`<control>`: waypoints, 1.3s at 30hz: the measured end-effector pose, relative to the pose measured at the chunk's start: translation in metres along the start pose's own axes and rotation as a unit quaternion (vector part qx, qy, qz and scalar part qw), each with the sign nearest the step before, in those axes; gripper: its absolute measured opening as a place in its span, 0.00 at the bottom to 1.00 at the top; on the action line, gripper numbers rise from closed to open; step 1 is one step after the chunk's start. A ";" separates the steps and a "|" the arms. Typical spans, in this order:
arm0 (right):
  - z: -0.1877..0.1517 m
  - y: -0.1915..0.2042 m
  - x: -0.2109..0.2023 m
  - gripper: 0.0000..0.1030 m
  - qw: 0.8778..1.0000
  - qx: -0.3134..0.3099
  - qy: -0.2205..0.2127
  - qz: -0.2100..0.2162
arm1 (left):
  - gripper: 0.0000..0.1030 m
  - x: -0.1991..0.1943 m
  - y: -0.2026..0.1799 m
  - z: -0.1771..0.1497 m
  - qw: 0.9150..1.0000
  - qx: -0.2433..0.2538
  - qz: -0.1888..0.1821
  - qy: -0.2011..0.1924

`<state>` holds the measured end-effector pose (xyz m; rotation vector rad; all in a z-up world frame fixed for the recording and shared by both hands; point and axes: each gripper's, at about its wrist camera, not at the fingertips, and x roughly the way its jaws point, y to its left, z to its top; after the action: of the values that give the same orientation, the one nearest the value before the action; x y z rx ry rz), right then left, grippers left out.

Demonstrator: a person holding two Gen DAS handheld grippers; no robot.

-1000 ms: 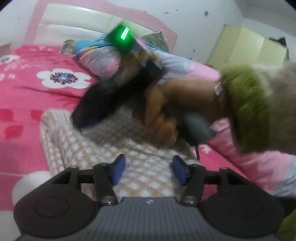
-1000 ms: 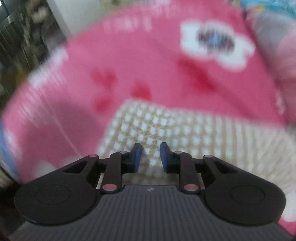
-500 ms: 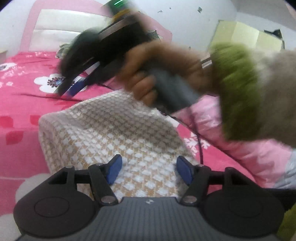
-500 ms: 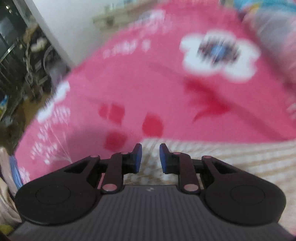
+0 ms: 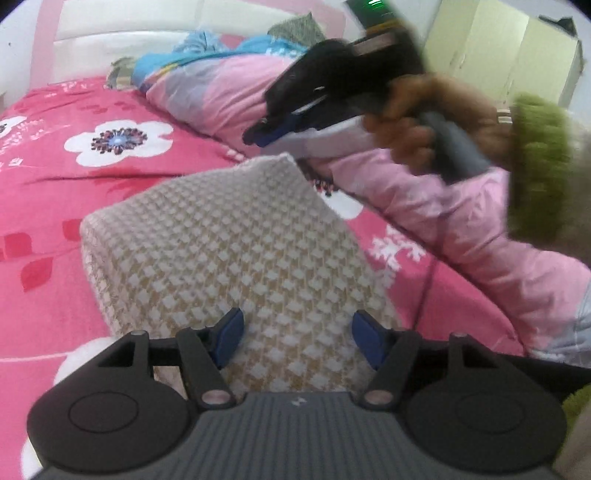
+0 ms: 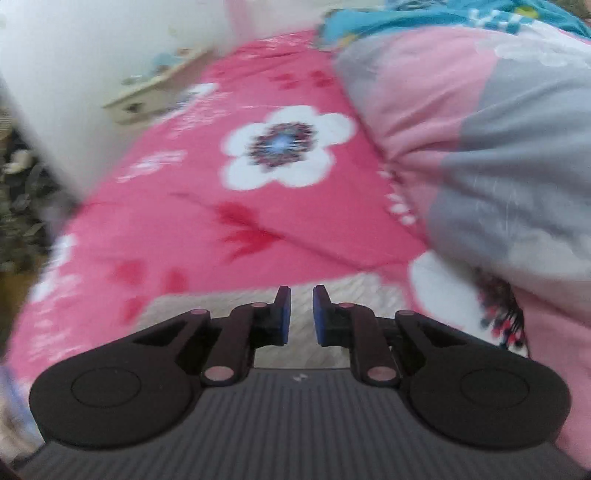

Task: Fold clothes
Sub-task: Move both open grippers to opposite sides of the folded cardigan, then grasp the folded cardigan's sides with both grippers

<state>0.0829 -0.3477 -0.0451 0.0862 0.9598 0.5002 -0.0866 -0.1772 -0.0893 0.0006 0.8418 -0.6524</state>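
A folded beige-and-white checked garment [image 5: 236, 251] lies on the pink flowered bed sheet [image 5: 55, 184]. My left gripper [image 5: 295, 338] hovers over its near edge, open, pads wide apart and pressing on nothing. In the left wrist view a hand [image 5: 406, 122] in a green-cuffed sleeve [image 5: 535, 166] holds my right gripper [image 5: 258, 136] in the air above the garment's far corner. In the right wrist view the right gripper [image 6: 301, 314] has its jaws closing to a narrow gap with nothing between them. A blurred strip of the garment [image 6: 221, 306] shows just beyond its fingers.
A bunched pink, grey and blue quilt [image 5: 229, 88] runs along the right side of the bed, close to the right gripper [image 6: 480, 129]. A pink and white headboard [image 5: 122, 22] stands behind. A pale yellow wardrobe [image 5: 517, 48] and a small shelf [image 6: 147, 96] flank the bed.
The right gripper has risen off the garment and swung right toward the quilt, its jaws narrowing. The left jaws stand a little wider, and the left gripper has pulled up slightly.
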 end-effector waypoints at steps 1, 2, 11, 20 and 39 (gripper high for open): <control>-0.011 0.001 -0.002 0.12 1.000 0.000 0.020 0.007 | 0.64 0.001 -0.002 0.003 1.000 0.001 0.003 0.009; -0.027 0.000 0.012 0.12 0.999 -0.008 0.049 0.000 | 0.65 0.003 -0.003 0.007 1.000 0.000 0.003 0.018; -0.044 -0.011 -0.044 0.14 0.998 -0.013 0.037 0.055 | 0.64 -0.019 -0.017 0.029 0.999 0.013 0.010 0.050; -0.136 0.035 -0.022 0.14 0.985 -0.114 0.107 0.069 | 0.67 -0.006 -0.047 0.009 0.996 0.048 0.052 0.058; -0.120 -0.045 -0.102 0.59 0.988 0.052 0.057 0.130 | 0.80 -0.079 0.053 0.023 0.980 -0.198 0.025 0.018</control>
<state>-0.0446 -0.4503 -0.0492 0.2827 1.0927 0.7008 -0.0804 -0.0979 -0.0319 -0.3271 0.9922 -0.4292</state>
